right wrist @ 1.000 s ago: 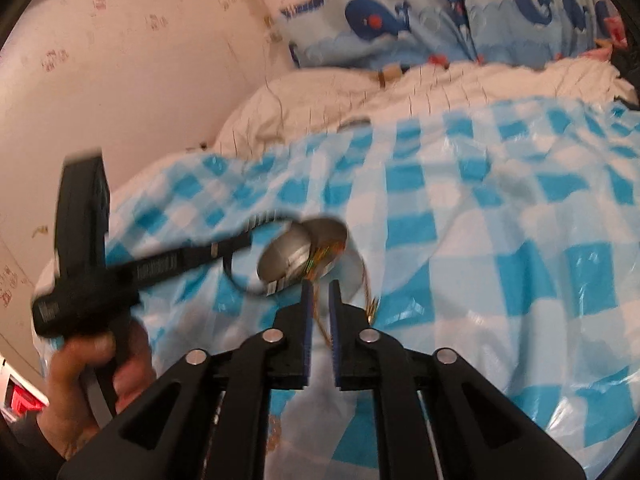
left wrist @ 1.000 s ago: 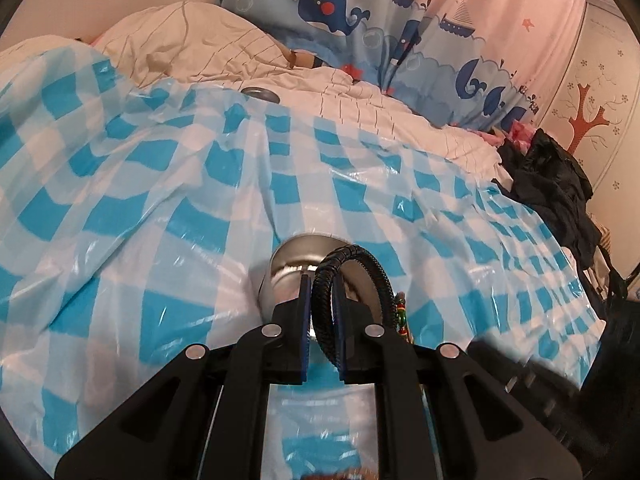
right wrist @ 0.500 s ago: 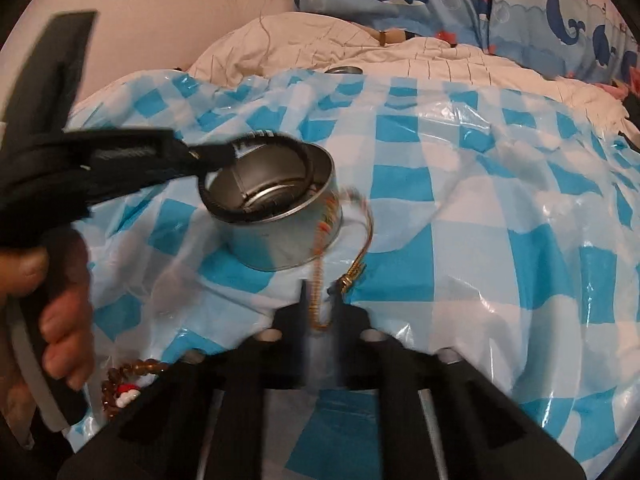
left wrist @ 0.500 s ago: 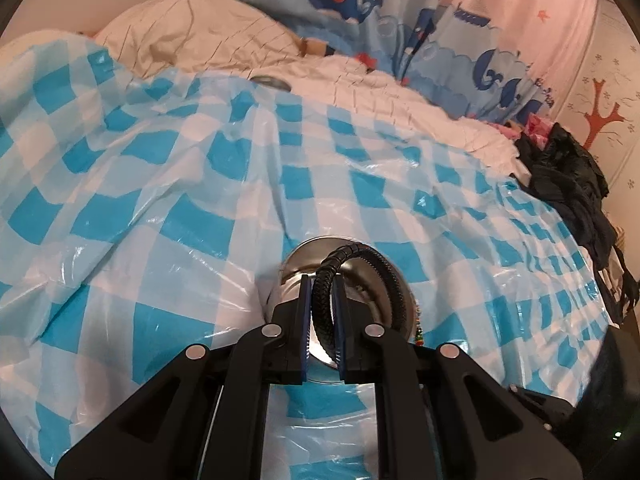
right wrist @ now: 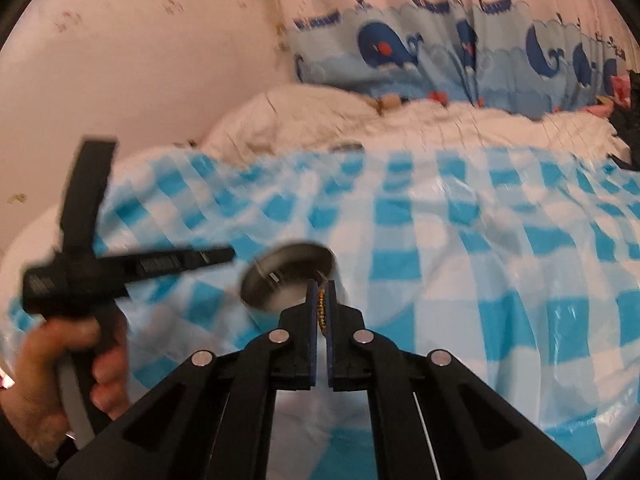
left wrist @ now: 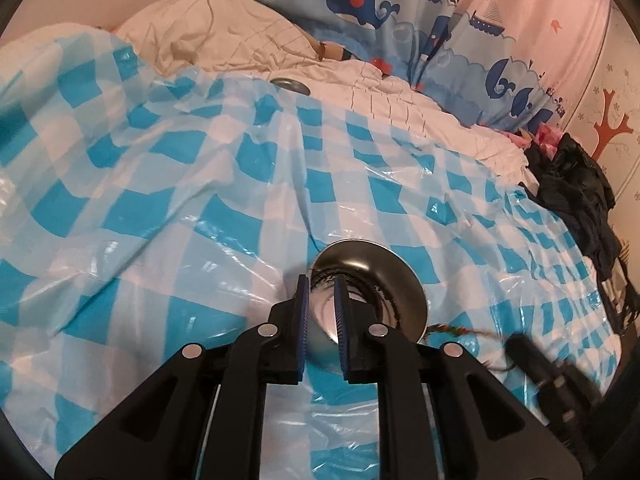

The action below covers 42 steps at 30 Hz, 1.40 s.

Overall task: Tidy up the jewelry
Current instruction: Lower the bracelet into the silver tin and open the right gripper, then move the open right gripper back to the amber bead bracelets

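Black bracelet in the tin, beaded strand pinched

The left hand-held gripper (left wrist: 322, 312) stands narrowly parted and empty above the metal tin (left wrist: 372, 260), where the black braided bracelet (left wrist: 356, 276) lies. The right hand-held gripper (right wrist: 320, 300), just before the tin, clamps the beaded strand (right wrist: 321, 312). No writing is legible.

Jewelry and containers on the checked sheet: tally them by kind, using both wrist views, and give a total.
Bracelets: 2 (black braided one in the tin, beaded one in the right gripper)
Tins: 1
Lids: 1
Total: 4
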Available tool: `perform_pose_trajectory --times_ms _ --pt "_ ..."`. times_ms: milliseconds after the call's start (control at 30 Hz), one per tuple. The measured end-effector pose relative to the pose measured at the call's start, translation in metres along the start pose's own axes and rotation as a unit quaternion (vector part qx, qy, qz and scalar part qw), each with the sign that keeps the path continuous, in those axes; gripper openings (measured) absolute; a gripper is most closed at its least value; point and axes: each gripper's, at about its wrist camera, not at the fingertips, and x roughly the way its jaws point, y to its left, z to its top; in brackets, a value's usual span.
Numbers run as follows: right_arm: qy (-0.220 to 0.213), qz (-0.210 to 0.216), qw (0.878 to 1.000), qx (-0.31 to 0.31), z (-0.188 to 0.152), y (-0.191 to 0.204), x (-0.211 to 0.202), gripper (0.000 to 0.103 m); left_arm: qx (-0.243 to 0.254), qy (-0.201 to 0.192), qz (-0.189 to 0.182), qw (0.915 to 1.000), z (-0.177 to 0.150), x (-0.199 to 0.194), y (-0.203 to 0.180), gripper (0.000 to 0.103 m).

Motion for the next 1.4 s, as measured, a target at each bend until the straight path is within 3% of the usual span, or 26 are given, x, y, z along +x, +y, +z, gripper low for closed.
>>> perform_pose_trajectory --times_ms 133,267,433,467,500,533,567,767,1000,1133,1400 --pt "-0.028 0.024 0.999 0.001 0.027 0.008 0.002 0.004 0.015 -0.003 0.019 0.9997 -0.005 -0.012 0.002 0.019" --pt "-0.026 0.044 0.999 0.006 0.042 0.015 0.017 0.004 0.033 -0.007 0.043 0.9985 -0.012 -0.022 0.006 0.028" --pt "0.035 0.059 0.998 0.003 0.030 0.022 0.068 0.004 0.065 -0.010 0.077 0.9948 -0.020 -0.027 0.002 0.034" --pt "0.055 0.063 0.997 0.006 0.024 0.022 0.077 0.009 0.072 -0.012 0.082 0.9939 -0.021 -0.028 0.000 0.034" --pt "0.071 0.065 0.995 0.013 0.019 0.020 0.083 0.031 0.081 -0.014 0.089 0.9927 -0.023 -0.029 -0.003 0.035" --pt "0.074 0.065 0.995 0.022 0.014 0.018 0.085 0.041 0.086 -0.016 0.092 0.9919 -0.024 -0.030 -0.005 0.036" --pt "0.069 0.065 0.995 0.026 0.012 0.016 0.083 0.045 0.096 -0.018 0.099 0.9903 -0.026 -0.031 -0.008 0.036" --pt "0.054 0.051 0.997 0.027 0.006 0.012 0.052 0.048 0.143 -0.034 0.127 0.9810 -0.039 -0.042 -0.024 0.042" --pt "0.093 0.056 0.992 0.064 -0.034 -0.006 0.008 0.048 0.136 0.000 0.097 0.9859 -0.057 -0.054 -0.012 0.045" --pt "0.106 0.080 0.988 0.077 -0.056 -0.002 -0.018 0.049 0.078 0.070 0.009 0.9944 -0.071 -0.054 0.013 0.048" --pt "0.164 0.124 0.978 0.038 -0.086 0.031 -0.015 0.050 0.053 0.119 -0.040 0.9907 -0.094 -0.051 0.028 0.049"
